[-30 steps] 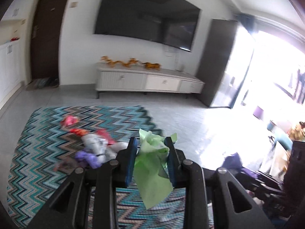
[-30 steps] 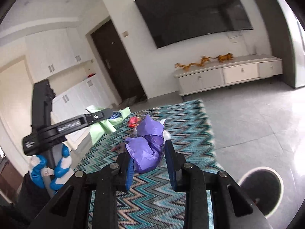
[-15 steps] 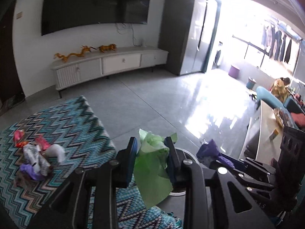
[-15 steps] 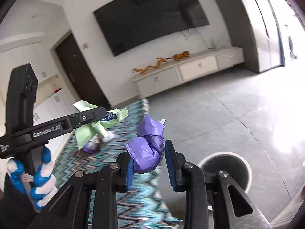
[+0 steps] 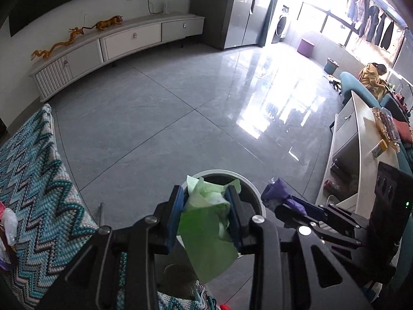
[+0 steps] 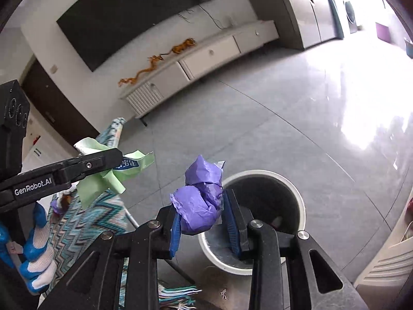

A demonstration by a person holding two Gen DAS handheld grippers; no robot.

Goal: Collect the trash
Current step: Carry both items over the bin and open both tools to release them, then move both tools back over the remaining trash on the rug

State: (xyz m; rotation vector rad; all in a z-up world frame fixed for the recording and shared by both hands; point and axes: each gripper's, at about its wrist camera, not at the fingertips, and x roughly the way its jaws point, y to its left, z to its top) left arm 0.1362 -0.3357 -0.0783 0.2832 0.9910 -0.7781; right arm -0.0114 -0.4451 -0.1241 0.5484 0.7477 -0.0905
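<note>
My left gripper [image 5: 205, 193] has a crumpled green paper wrapper [image 5: 206, 222] between its blue pads, and its jaws are opening slightly with the pads still touching the paper. Just past its fingertips stands a round white-rimmed trash bin [image 5: 219, 173] with a dark inside. My right gripper [image 6: 198, 206] is shut on a purple paper ball [image 6: 204, 180], held above the near left rim of the bin [image 6: 260, 172]. The right wrist view shows the left gripper [image 6: 113, 160] from the side, left of the bin, with the green wrapper [image 6: 103, 183] hanging from it.
A teal zigzag rug [image 5: 33, 180] lies left of the bin with more trash [image 5: 7, 222] on it. A gloved hand [image 6: 36, 253] holds the left gripper. A white TV cabinet [image 5: 129, 38] lines the far wall. A low white table [image 5: 361, 134] stands at the right.
Both grippers have swung away from the rug toward the bin and tipped downward. The bin now sits close below them. Each still carries its paper.
</note>
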